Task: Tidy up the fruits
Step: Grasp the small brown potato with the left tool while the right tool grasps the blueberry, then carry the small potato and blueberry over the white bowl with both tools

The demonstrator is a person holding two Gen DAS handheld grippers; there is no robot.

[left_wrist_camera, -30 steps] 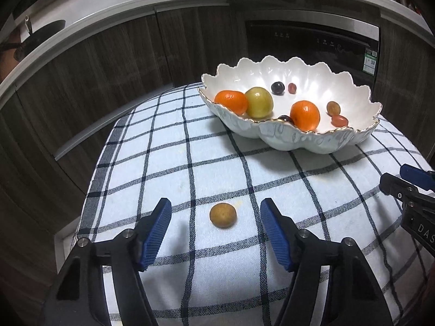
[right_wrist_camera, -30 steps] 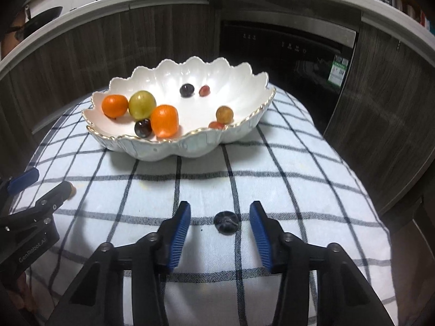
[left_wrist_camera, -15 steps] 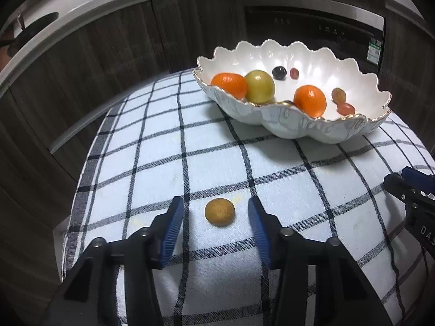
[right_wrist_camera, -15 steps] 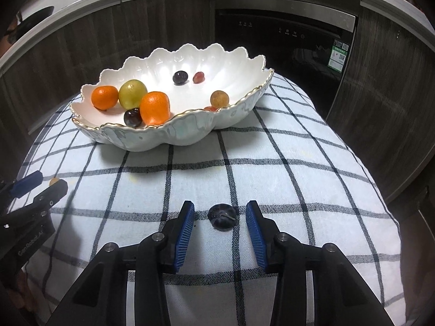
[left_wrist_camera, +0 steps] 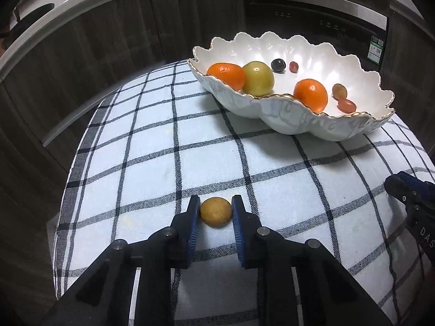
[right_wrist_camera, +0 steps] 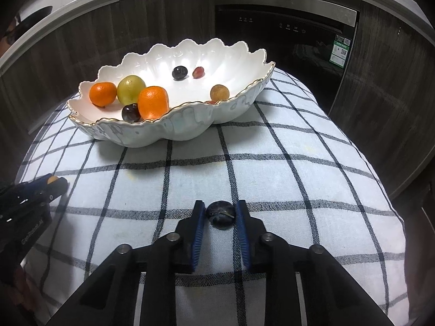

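At the bottom centre of the frame, the right tool [right_wrist_camera: 219,214] has its blue-padded fingers [right_wrist_camera: 199,228] pressed against both sides of a small dark purple fruit [right_wrist_camera: 220,214], which rests on a white cloth with black checks [right_wrist_camera: 285,174] covering the surface. Above it, in the upper left half, sits a white scalloped bowl with a gold rim [right_wrist_camera: 190,127]. Inside lie two oranges [right_wrist_camera: 153,102], a yellow-green fruit [right_wrist_camera: 131,89], dark grapes [right_wrist_camera: 179,72], a red grape [right_wrist_camera: 198,72] and a tan fruit [right_wrist_camera: 219,92]. At the left edge, the left tool [right_wrist_camera: 51,186] shows a bit of orange-yellow at its tip. Dark wood cabinets [right_wrist_camera: 386,108] fill the background.
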